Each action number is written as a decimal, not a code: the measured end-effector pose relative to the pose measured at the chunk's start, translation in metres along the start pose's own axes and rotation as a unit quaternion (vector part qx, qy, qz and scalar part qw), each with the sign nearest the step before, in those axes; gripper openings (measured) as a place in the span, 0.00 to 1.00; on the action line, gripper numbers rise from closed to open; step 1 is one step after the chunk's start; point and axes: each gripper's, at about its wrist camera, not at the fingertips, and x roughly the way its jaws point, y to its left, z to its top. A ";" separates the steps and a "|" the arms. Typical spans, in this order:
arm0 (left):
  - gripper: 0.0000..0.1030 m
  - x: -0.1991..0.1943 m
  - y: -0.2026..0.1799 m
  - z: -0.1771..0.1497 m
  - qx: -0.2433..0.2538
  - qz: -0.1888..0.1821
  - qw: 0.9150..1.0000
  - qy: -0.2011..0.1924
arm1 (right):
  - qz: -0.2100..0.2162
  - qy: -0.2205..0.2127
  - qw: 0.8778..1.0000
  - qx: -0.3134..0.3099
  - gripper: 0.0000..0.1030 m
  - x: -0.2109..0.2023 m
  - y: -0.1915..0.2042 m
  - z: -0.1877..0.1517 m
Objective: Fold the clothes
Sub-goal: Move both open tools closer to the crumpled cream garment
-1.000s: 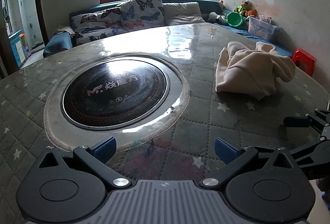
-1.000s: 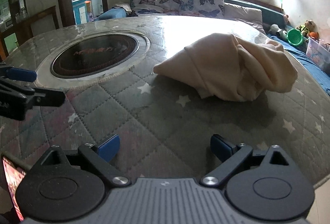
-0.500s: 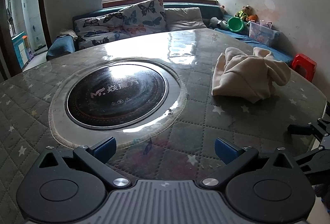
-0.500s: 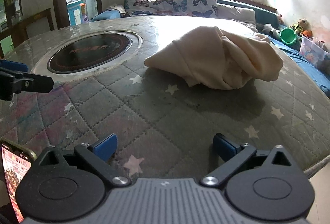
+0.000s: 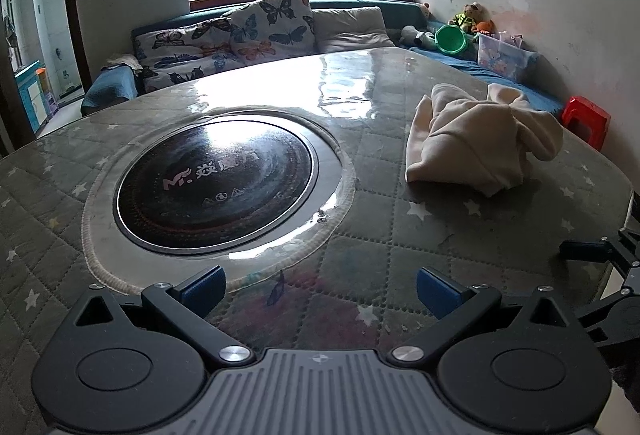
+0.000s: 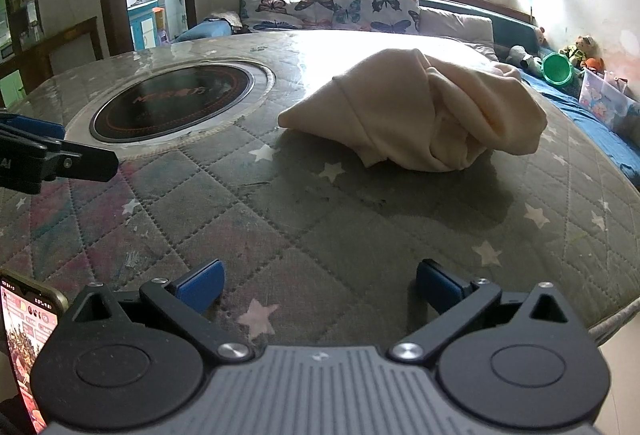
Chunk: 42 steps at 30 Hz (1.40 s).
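**A:** From the left wrist camera, where did you have things?

**B:** Your left gripper (image 5: 320, 289) hovered over the near edge of the quilted, star-patterned table (image 5: 360, 235), jaws spread wide with nothing between the blue pads (image 5: 202, 287). The cream garment (image 5: 476, 139) lay crumpled in a heap on the far right of the tabletop, well apart from your fingers. The round black cooktop (image 5: 214, 181) sat set into the table ahead and to the left of the heap. The tip of your other tool poked in at the right edge.

**A:** And from the right wrist camera?

**B:** Your right gripper (image 6: 320, 289) also stood over bare quilting, its jaws at full spread and empty. The cream garment (image 6: 420, 115) lay bunched straight ahead, a folded corner pointing left towards the cooktop (image 6: 172, 99), and none of it reached your pads. Your left gripper's finger (image 6: 76, 163) jutted in from the left, beside the cooktop's rim. A phone (image 6: 24, 347) with a lit screen showed at the lower left corner. Behind the table ran a sofa with butterfly cushions (image 6: 352, 9).
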 end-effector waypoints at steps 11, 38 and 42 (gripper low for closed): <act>1.00 0.015 -0.003 0.006 0.008 -0.006 1.000 0.016 | 0.004 0.004 1.000 0.003 0.89 -0.002 -0.003 0.007; 1.00 0.048 -0.012 0.027 0.028 -0.016 0.999 0.040 | -0.015 -0.013 1.000 -0.009 0.82 0.005 -0.025 0.036; 1.00 0.053 -0.015 0.031 0.034 -0.017 0.998 0.042 | -0.017 -0.015 1.000 -0.006 0.80 0.007 -0.030 0.041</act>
